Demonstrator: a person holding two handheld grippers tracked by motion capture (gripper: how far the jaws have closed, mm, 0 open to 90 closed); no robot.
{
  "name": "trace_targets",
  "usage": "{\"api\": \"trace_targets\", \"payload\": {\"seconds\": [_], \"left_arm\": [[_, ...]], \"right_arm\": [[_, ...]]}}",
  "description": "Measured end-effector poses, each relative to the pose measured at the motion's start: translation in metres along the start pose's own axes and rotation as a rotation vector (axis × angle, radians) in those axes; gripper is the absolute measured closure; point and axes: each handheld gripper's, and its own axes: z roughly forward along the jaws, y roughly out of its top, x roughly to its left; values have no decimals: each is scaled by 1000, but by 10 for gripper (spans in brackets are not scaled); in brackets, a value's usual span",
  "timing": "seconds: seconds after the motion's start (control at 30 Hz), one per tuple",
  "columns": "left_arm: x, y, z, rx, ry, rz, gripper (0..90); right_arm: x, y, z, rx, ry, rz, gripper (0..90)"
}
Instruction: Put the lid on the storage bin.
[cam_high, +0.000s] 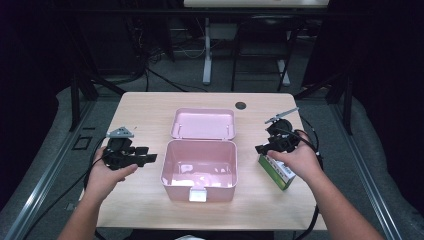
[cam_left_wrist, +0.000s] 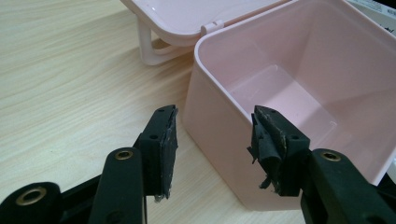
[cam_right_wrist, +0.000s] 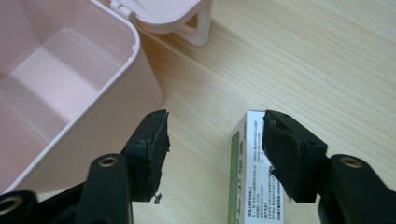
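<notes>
While the green-and-white carton (cam_high: 276, 171) lay flat at the high view's lower right, its long axis ran diagonally toward the upper left. The right tool (cam_right_wrist: 212, 140) was spread above it, one pad beside its end; the left tool (cam_left_wrist: 212, 140) was spread, empty, by the pink box (cam_high: 199, 187).

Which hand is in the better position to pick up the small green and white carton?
The right. The right claw is open and already has the carton between its jaws, on the table right of the pink box. The left claw is open on the box's far side.
</notes>
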Motion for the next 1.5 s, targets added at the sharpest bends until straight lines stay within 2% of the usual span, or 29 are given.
{"api": "trace_targets", "payload": {"seconds": [0.03,0.07,0.23,0.37,0.6,0.67,0.73,0.77,0.93,0.97,1.07,1.13,1.17,1.37,1.5], "left_arm": [[0,0,0,0,0,0,502],[0,0,-1,0,-19,-8,502],[1,0,-3,-2,-9,3,498],[-1,0,-2,-7,-31,-2,494],[-3,1,-5,-8,-31,7,493],[-3,1,-5,-9,-34,14,493],[-4,1,-5,-11,-34,7,493],[-3,1,-6,-8,-33,14,493],[-3,1,-6,-8,-39,12,494],[-4,1,-5,-22,-20,10,494],[-4,1,-6,-24,-17,12,494],[-4,1,-6,-22,-18,10,494],[-2,1,-6,-8,-34,12,494],[-2,0,-5,-8,-27,12,495],[-2,0,-5,-5,-24,10,495]], "right_arm": [[0,0,0,0,0,0,396],[-1,0,1,2,2,-1,393],[-9,-1,8,58,-3,-2,397],[-15,1,11,84,-14,9,385],[-25,3,14,131,-29,17,380],[-30,6,15,162,-19,23,384],[-31,6,15,168,-21,27,387],[-34,9,15,191,-29,16,389],[-35,12,18,227,-35,8,395],[-35,13,19,239,-37,6,398],[-34,13,22,250,-47,6,401],[-35,13,23,258,-53,4,403],[-36,13,25,276,-57,1,403],[-38,9,30,317,-54,25,407],[-39,5,32,335,-49,23,417]]}}
